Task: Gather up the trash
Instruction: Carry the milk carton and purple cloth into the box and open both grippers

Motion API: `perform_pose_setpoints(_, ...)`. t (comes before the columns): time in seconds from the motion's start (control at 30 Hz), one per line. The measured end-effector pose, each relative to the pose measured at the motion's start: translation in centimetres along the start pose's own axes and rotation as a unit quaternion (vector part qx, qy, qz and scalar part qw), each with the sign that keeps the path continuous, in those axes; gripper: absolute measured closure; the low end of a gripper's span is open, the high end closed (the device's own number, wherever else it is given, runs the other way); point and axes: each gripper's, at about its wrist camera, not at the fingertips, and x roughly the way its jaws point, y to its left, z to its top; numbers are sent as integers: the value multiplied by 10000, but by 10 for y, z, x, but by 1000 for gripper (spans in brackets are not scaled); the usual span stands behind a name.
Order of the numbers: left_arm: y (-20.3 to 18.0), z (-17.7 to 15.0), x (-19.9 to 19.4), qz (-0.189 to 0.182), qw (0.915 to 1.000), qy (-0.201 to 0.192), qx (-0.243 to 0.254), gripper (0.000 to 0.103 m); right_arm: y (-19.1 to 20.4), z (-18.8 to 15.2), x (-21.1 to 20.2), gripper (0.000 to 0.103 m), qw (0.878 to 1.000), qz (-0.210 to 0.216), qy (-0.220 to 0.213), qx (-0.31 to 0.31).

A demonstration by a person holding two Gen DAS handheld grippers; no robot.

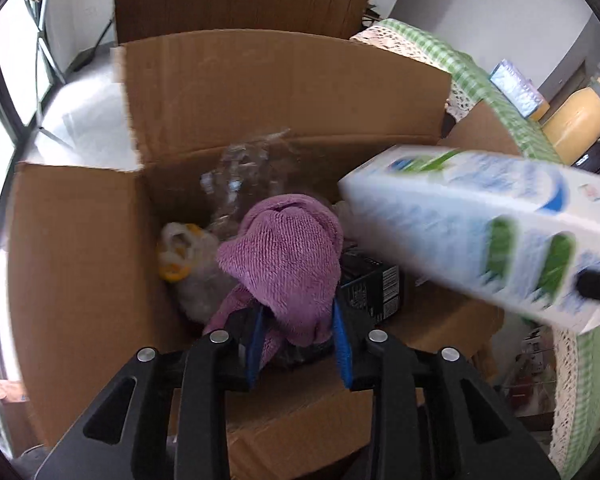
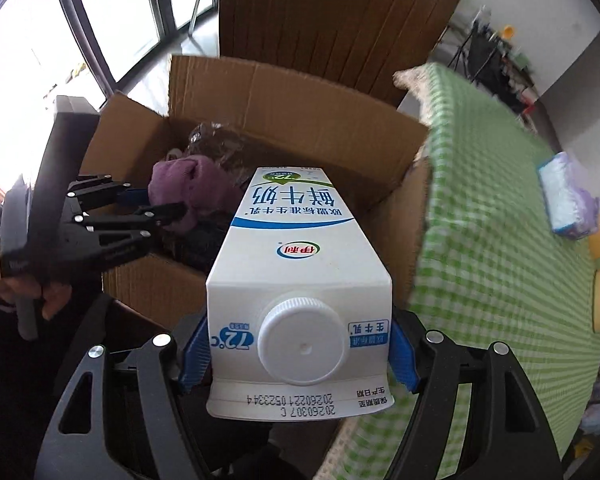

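Over the cardboard box (image 2: 292,92) — right gripper (image 2: 300,354) clamped on a milk carton (image 2: 300,256). Left gripper (image 1: 300,320) around a purple cloth (image 1: 284,256), grip unclear. Best released once well inside the walls.

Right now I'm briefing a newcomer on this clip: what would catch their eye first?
The white milk carton, clamped by its capped end in the right gripper, juts out over the open cardboard box. Beside it, the left gripper has a purple cloth between its blue pads, over the trash in the box. A green checked tablecloth lies right of the box.
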Motion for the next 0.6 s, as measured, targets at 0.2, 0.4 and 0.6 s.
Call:
perform_pose_setpoints(0.2,5,2,24,-104,9997,-91,-208,76,-2,28,8,33,9984,245,-54,508)
perform_pose_setpoints(0.4,22,-11,30,-254,9987,-35,-437,76,-16,59,-9,33,9921,332,-475,1115)
perform_pose_setpoints(0.6,24,-20,31,-208,9988,-153,-420,76,-21,78,23,33,9909,261,-264,1294)
